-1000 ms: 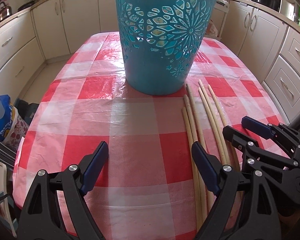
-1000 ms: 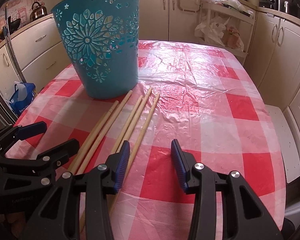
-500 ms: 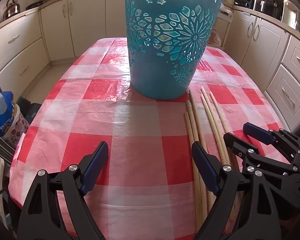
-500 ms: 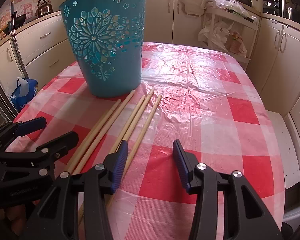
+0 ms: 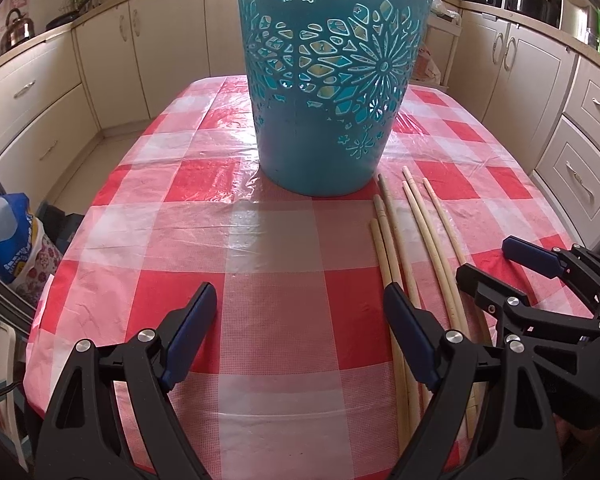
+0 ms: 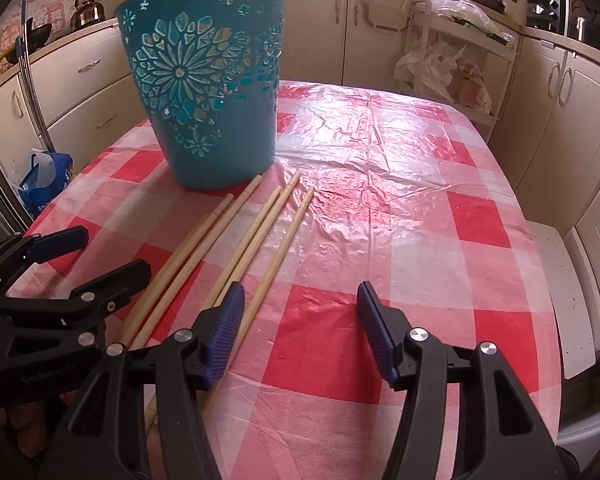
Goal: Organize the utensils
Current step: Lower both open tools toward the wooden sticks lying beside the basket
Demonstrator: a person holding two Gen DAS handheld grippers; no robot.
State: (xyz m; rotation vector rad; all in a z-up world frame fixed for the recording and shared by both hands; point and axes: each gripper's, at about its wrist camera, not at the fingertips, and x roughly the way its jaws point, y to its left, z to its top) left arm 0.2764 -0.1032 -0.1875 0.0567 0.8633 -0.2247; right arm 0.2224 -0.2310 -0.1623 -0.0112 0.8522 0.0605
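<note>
A teal cut-out plastic basket (image 5: 324,92) stands upright on the red-and-white checked tablecloth (image 5: 268,240); it also shows in the right wrist view (image 6: 212,92). Several long wooden sticks (image 5: 396,240) lie side by side on the cloth just in front of the basket, seen too in the right wrist view (image 6: 236,240). My left gripper (image 5: 300,316) is open and empty, hovering left of the sticks. My right gripper (image 6: 300,312) is open and empty, just right of the sticks; it shows at the right of the left wrist view (image 5: 496,268).
Cream kitchen cabinets (image 5: 40,92) surround the table. A blue bag (image 5: 8,236) sits on the floor off the table's left edge. A rack with plastic bags (image 6: 448,60) stands behind the table. A white stool (image 6: 560,300) is off the right edge.
Both grippers have drawn back and risen a little, so the basket looks farther and more of it shows. Both stay open. The sticks and basket have not moved.
</note>
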